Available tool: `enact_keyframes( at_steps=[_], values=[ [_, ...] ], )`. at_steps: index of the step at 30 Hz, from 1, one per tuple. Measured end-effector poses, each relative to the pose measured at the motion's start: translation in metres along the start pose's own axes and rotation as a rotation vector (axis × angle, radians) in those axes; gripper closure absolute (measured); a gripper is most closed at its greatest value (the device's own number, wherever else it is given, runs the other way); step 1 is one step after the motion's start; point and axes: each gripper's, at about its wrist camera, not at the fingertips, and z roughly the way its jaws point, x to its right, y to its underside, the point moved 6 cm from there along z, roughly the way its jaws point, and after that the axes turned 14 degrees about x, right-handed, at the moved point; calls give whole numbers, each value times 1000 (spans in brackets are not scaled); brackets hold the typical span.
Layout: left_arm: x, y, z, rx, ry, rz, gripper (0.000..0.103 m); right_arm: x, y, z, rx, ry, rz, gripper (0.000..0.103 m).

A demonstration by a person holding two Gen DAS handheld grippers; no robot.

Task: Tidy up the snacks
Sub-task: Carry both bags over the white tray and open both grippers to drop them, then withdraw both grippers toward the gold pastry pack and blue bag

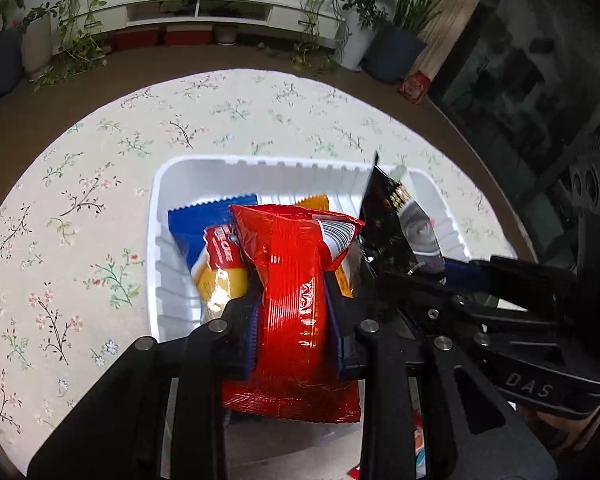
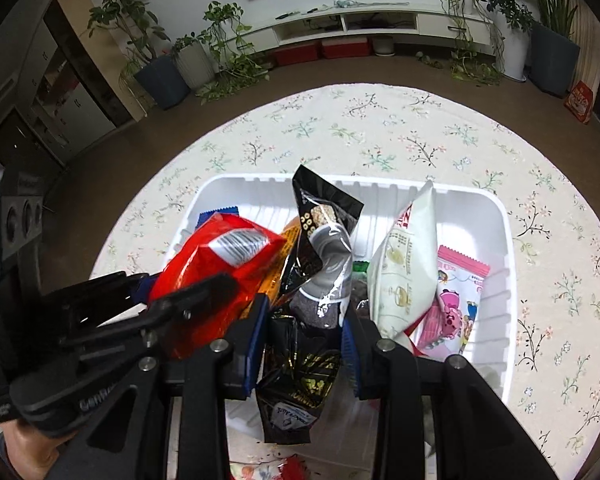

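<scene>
two cameras look down on one round table (image 1: 100,208) under a flowered cloth, and each shows a side of it the other misses. on the table sits a white ribbed tray (image 1: 168,200), already holding several snack packs.

only the right wrist view takes in the tray's right half: a white bag (image 2: 408,276) standing on end, leaning toward the far wall, and just beside it a flat pink packet (image 2: 456,304) with cartoon figures, lying against the right wall. the left wrist view shows none of these; the black bag and the other tool hide that side.

only the left wrist view shows the tray's left end well: a blue packet (image 1: 204,224) lying flat with a yellow-and-red cake pack (image 1: 220,268) on top of it. from the right, just a blue zigzag corner peeks out.

both views show the two held packs over the tray. the left gripper (image 1: 294,312) has its fingers clamped on a red crinkled bag (image 1: 296,280), squeezing its middle; the bag's barcode end points away toward the far wall. the right gripper (image 2: 304,332) has its fingers pressed on a black bag (image 2: 320,264) with gold print, pinched at the waist, its top standing upright above the tray. the two bags hang side by side, nearly touching.
</scene>
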Motion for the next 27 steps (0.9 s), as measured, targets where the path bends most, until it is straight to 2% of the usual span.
enact_keyframes(
  at_steps=[11, 21, 23, 27],
  values=[
    [-1, 30, 10, -34, -4, -2, 74, 4, 12, 9, -27, 14, -49, 67],
    [0, 36, -6, -2, -14, -44, 74, 5, 11, 9, -29, 16, -54, 66],
    [0, 35, -8, 11, -25, -45, 72, 7, 9, 8, -17, 13, -39, 66],
    [-3, 26, -15, 36, -39, -58, 55, 14, 4, 3, 14, 4, -5, 66]
  ],
)
